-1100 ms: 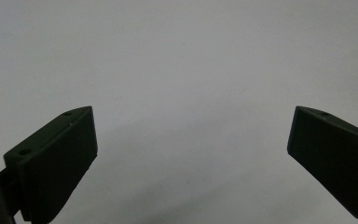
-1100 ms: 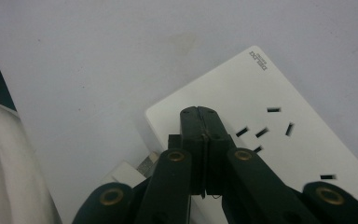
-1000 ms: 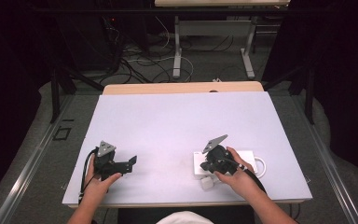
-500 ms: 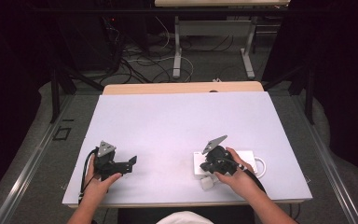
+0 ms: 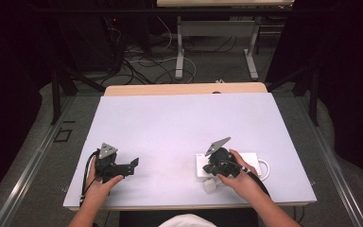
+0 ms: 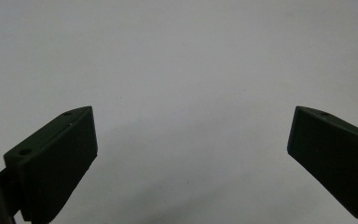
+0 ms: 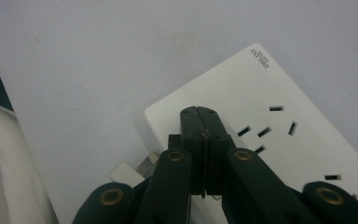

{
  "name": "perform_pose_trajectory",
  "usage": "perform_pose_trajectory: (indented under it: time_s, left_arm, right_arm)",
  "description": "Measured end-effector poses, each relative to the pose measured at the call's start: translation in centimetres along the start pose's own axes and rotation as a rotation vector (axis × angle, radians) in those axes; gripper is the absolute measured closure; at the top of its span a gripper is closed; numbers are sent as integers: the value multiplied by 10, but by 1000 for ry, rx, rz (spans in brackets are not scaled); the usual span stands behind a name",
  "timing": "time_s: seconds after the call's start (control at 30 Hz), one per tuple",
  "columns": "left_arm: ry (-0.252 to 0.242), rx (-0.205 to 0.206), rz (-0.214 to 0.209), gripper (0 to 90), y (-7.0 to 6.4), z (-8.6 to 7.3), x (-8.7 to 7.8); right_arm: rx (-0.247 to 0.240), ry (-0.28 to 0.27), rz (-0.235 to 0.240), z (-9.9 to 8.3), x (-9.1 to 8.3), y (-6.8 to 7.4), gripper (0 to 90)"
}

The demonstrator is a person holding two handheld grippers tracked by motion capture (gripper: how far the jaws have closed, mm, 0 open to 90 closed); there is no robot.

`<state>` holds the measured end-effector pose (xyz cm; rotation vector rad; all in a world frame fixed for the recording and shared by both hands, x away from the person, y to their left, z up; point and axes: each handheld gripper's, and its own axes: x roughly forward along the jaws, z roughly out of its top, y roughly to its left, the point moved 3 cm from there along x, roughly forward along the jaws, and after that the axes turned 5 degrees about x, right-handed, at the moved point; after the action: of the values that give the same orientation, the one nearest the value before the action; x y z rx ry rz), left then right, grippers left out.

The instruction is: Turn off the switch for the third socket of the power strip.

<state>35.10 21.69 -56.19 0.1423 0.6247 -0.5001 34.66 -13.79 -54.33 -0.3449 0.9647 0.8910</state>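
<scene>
A white power strip (image 5: 251, 159) lies flat on the table's near right, its slotted sockets facing up (image 7: 284, 107). My right gripper (image 5: 210, 168) hovers over the strip's left end with its jaws pressed together and nothing visible between them (image 7: 204, 122). A small white plug block (image 5: 209, 185) sits just in front of that end, and shows partly hidden behind the jaws (image 7: 133, 170). My left gripper (image 5: 133, 165) rests at the near left, pointing right, with its jaws spread wide over bare table (image 6: 191, 135).
The pale table top (image 5: 179, 123) stretches broad ahead of both grippers. The strip's white cable loops at its right end (image 5: 264, 166). The near table edge (image 5: 189, 206) runs close behind the hands. White fabric of the person's clothing (image 7: 9, 163) lies beyond it.
</scene>
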Motion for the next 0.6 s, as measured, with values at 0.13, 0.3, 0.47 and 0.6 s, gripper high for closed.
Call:
perform_pose_trajectory:
  time_s: [0.13,0.3,0.47,0.6]
  left_arm:
    - [-3,1,1,15,0,0,0]
    - [-3,1,1,15,0,0,0]
    - [-1,-1,1,15,0,0,0]
    - [-1,-2,0,15,0,0,0]
  right_arm:
    - [-8,-14,-2,1,0,1,900]
    - [0,-23,5,2,-2,2,900]
    - [7,-30,4,3,-4,2,838]
    - [21,-35,2,3,-5,3,770]
